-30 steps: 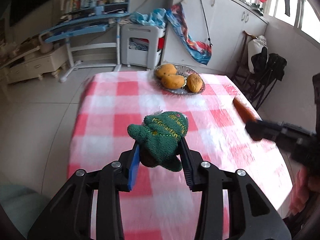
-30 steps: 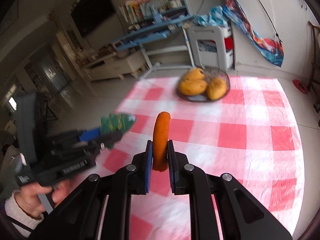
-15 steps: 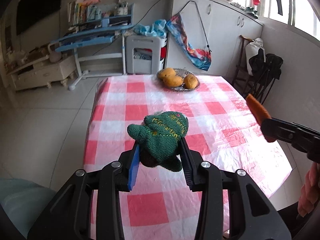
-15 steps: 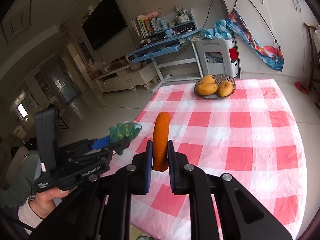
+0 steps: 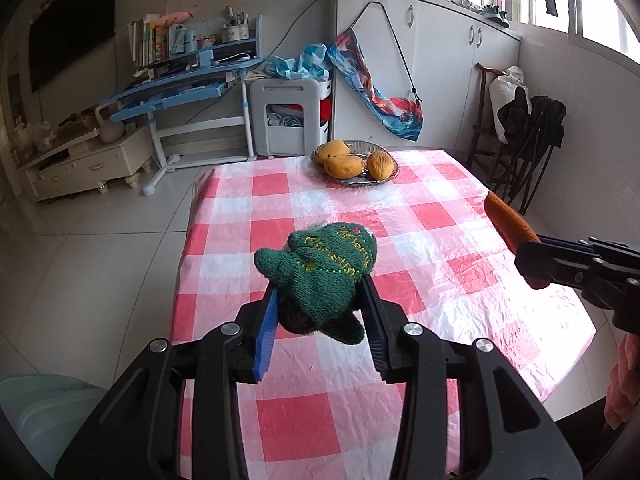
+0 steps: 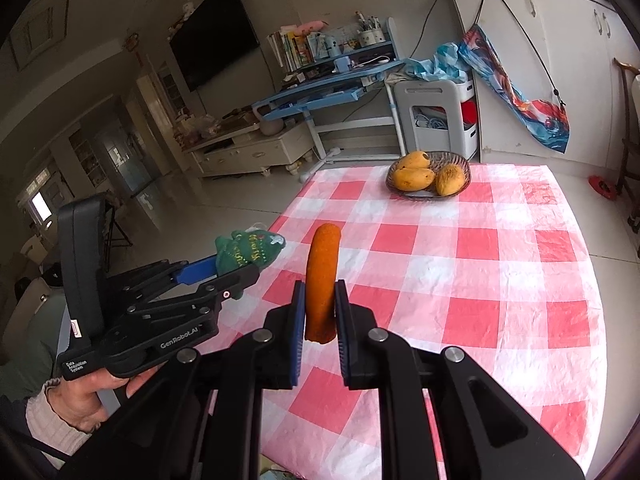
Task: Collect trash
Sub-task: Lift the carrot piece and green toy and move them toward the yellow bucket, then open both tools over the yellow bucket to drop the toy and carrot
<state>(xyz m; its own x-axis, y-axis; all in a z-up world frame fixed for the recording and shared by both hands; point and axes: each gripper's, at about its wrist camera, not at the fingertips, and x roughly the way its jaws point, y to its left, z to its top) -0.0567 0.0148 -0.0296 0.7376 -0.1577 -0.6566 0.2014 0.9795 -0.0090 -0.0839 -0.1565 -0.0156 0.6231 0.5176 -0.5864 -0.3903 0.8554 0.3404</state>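
My left gripper [image 5: 320, 312] is shut on a green knitted toy [image 5: 320, 272] with yellow stitching and holds it above the near end of the checked table [image 5: 420, 240]. The toy also shows in the right wrist view [image 6: 246, 252], at the left. My right gripper [image 6: 320, 312] is shut on an orange carrot-like stick [image 6: 322, 280], upright between the pads. The stick also shows at the right of the left wrist view [image 5: 510, 224]. Both grippers hover above the near part of the table.
A glass bowl of mangoes [image 5: 354, 160] stands at the table's far end, also in the right wrist view [image 6: 428, 176]. Beyond are a blue desk [image 5: 180, 92], a white cart [image 5: 292, 116], white cabinets [image 5: 432, 72] and folded chairs [image 5: 524, 140] at the right.
Both grippers have pulled back and up from the table, still holding the toy and the stick. More of the table and room shows now.
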